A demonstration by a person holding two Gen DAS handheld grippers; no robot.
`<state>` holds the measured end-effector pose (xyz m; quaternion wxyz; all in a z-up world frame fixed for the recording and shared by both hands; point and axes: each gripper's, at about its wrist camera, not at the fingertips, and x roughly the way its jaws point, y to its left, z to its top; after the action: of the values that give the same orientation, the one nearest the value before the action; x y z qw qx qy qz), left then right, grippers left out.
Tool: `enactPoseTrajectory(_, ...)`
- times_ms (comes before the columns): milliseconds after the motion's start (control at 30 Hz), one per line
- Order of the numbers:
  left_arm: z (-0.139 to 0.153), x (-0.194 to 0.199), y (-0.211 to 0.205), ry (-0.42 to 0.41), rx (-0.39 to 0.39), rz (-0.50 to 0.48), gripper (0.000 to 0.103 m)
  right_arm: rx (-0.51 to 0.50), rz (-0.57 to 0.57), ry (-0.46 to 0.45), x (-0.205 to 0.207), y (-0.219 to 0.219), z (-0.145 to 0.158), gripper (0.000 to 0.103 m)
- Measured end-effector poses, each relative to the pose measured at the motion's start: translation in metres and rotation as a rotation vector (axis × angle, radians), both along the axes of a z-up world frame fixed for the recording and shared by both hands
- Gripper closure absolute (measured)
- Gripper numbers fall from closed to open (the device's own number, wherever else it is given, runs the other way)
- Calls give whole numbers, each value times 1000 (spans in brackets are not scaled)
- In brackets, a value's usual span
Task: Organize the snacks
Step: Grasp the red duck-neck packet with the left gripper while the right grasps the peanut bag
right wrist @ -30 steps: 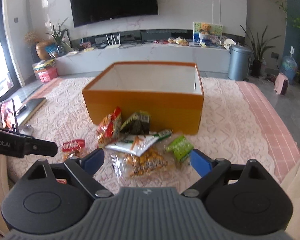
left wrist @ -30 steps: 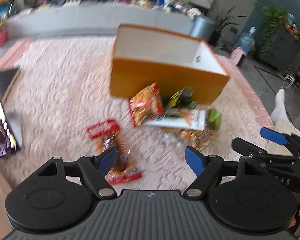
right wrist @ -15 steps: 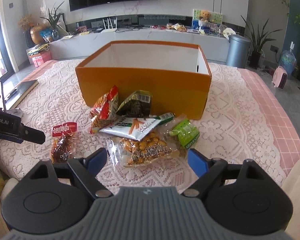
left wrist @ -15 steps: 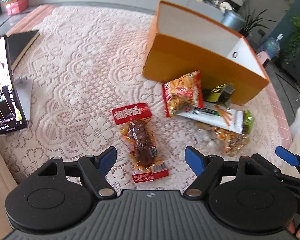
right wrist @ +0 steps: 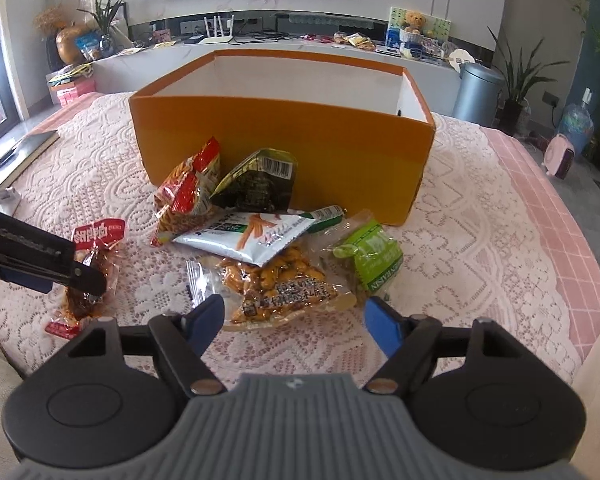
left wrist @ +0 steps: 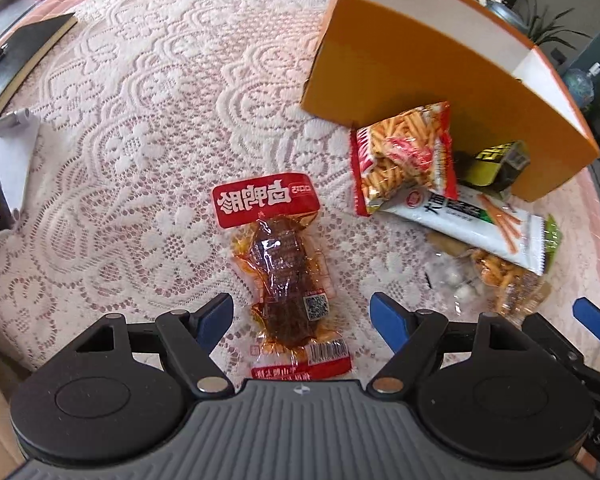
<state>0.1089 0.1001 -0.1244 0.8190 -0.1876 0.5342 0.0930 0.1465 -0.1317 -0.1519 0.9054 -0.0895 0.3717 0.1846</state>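
Our left gripper (left wrist: pixel 302 314), jaws apart, straddles the meat pack (left wrist: pixel 286 276) at lower centre; its long axis runs up-frame between the fingers.

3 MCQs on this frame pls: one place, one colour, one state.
1. Where does the red-topped meat pack lie?
A. inside the box
B. alone on the cloth, left of the pile
C. on top of the green raisin pack

2. Outside colour of the box?
A. orange
B. blue
C. white

3. Left gripper?
A. shut on the meat pack
B. shut, holding nothing
C. open, pack between the fingers

Key: B, lace cloth shows all around it; A, orange walls with white lining; C, both blue pads stand clear of the pack.
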Motion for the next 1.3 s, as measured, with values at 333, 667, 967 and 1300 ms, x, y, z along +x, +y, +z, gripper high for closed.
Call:
enactPoseTrajectory(333, -11, 1, -2, -78, 35, 36, 12, -60, 125, -126, 8, 12, -14, 19)
enactPoseTrajectory(667, -14, 0, -23, -122, 206, -64, 33, 43, 126, -66, 27, 7, -31, 21)
enactPoseTrajectory(967, -10, -2, -21, -157, 167, -70, 35, 66, 106, -34, 35, 8, -44, 14)
enactPoseTrajectory(1300, 2, -6, -27, -211, 133, -78, 35, 54, 94, -42, 35, 8, -44, 26)
